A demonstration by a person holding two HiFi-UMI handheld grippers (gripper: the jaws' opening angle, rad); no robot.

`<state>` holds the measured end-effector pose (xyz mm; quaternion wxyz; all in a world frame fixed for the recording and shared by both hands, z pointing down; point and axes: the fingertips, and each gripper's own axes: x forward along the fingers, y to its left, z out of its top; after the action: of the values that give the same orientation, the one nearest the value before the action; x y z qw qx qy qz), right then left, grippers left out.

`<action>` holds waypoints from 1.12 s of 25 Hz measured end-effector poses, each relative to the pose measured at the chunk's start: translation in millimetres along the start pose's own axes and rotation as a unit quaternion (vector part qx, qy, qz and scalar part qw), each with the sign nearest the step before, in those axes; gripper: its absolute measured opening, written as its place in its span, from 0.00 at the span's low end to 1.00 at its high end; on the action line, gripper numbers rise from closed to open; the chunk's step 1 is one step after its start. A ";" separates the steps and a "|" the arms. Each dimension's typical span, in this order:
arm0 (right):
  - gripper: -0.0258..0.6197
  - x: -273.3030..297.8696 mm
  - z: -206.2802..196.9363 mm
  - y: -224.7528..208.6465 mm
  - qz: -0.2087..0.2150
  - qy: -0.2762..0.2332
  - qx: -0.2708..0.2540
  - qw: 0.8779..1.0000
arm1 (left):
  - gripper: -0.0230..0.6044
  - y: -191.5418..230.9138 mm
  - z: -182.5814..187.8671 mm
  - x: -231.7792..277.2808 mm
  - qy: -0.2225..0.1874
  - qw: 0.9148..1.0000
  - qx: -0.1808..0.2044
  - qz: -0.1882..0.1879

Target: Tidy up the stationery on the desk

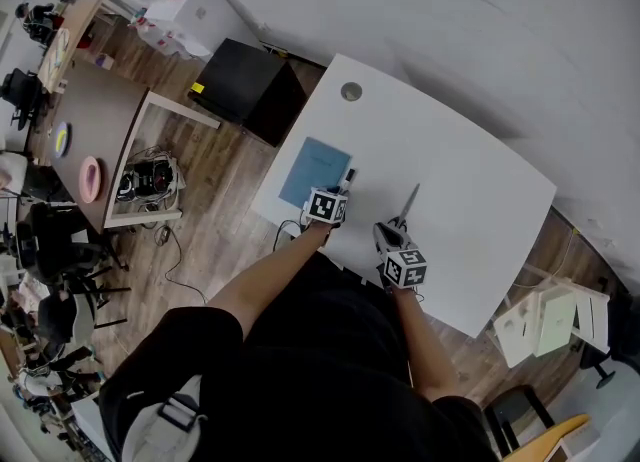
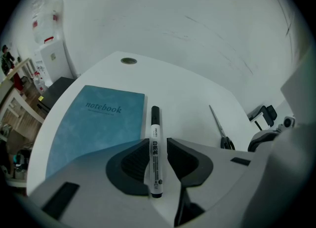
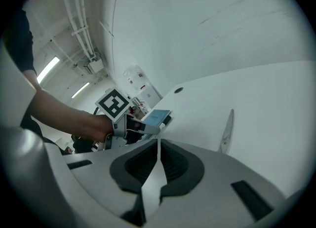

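A white marker (image 2: 155,145) with a black cap lies between the jaws of my left gripper (image 2: 158,142), which is shut on it, cap pointing away. Just left of the marker, a blue notebook (image 2: 98,118) lies flat on the white desk (image 1: 470,180). A pair of scissors (image 1: 405,208) rests on the desk right of the left gripper (image 1: 343,190), blades pointing away. My right gripper (image 3: 158,145) is shut with nothing in it. It hovers near the desk's front edge, just short of the scissors (image 3: 227,128).
A round cable hole (image 1: 351,91) sits at the desk's far corner. A black cabinet (image 1: 245,85) stands on the floor beyond the desk's left side, with a wooden table (image 1: 90,140) further left. White boxes (image 1: 550,320) stand off the desk's right end.
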<state>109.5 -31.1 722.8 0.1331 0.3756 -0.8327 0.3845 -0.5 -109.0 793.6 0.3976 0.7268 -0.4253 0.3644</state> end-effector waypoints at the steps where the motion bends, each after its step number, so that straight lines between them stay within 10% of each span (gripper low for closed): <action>1: 0.10 -1.3 1.3 0.5 0.002 -0.006 0.005 1.000 | 0.22 0.6 0.3 -1.6 -0.002 1.000 0.001 0.002; 8: 0.10 -17.8 24.3 -16.7 -0.060 -0.075 -0.003 0.995 | 0.22 -8.0 5.0 -15.6 -0.028 1.000 0.009 -0.003; 28: 0.13 -29.3 -21.7 -66.8 -0.285 -0.002 0.052 0.957 | 0.06 -50.9 6.2 -83.8 -0.114 0.971 0.045 -0.205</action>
<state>176.6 -28.0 758.4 0.2155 0.6042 -0.6707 0.3724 15.6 -70.6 704.6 0.3796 0.8525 -0.2930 0.2081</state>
